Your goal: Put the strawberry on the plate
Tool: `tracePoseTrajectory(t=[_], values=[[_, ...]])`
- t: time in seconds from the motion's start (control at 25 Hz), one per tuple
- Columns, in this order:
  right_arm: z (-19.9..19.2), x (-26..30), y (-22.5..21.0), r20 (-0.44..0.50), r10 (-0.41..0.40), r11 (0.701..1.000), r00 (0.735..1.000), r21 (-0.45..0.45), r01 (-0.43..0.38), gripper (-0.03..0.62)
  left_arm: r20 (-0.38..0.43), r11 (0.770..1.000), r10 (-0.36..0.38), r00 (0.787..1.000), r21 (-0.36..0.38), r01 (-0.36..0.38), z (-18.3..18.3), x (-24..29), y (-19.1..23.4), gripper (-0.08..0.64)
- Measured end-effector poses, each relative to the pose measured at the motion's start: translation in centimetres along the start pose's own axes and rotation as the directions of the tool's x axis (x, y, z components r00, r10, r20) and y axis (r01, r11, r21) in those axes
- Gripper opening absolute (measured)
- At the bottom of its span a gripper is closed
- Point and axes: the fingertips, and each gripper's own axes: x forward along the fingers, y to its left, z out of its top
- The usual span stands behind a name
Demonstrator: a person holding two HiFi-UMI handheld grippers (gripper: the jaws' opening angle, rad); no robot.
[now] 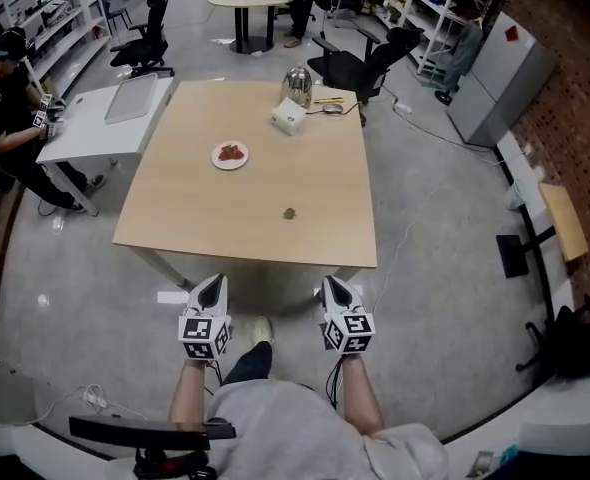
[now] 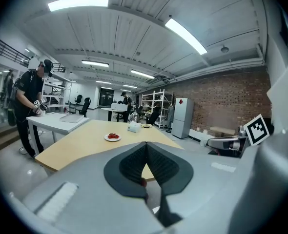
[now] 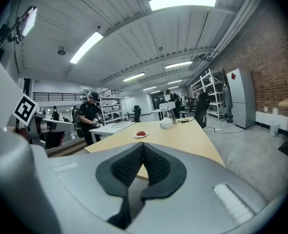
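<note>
A white plate [image 1: 216, 159] with red strawberries [image 1: 232, 152] on it sits on the tan table [image 1: 195, 218], left of its middle. A small dark, greenish object [image 1: 289, 213] lies alone nearer the table's front edge; I cannot tell what it is. Both grippers hang short of that edge, over the floor. My left gripper [image 1: 215, 280] [image 2: 146, 144] is shut, its jaws meeting at the tip with nothing held. My right gripper [image 1: 331, 282] [image 3: 143, 145] is shut and empty too. The plate [image 2: 113, 137] [image 3: 141, 134] shows far off beyond both jaws.
At the table's far end stand a white tissue box [image 1: 288, 117] and a metal kettle [image 1: 296, 85]. A white desk [image 1: 105, 118] with a person [image 1: 5, 108] beside it stands to the left. Office chairs [image 1: 365, 68] are behind the table, and a cable [image 1: 400, 243] lies on the floor.
</note>
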Motion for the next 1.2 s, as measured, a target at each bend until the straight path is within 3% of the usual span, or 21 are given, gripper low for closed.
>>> tracePoseTrajectory(t=[0.48,1.2], values=[[1.9,7.6,-1.5,-0.025,0.006,1.000,1.000,-0.004,-0.007,0.006,-0.032,1.000,-0.011,0.999,-0.014,0.011,1.3,7.2,3.5,0.018],[1.5,15.8,-2.8,-0.096,-0.009,1.000,0.995,-0.023,0.007,0.007,-0.088,0.999,-0.037,0.995,-0.028,0.035,0.6,14.3,8.1,0.018]])
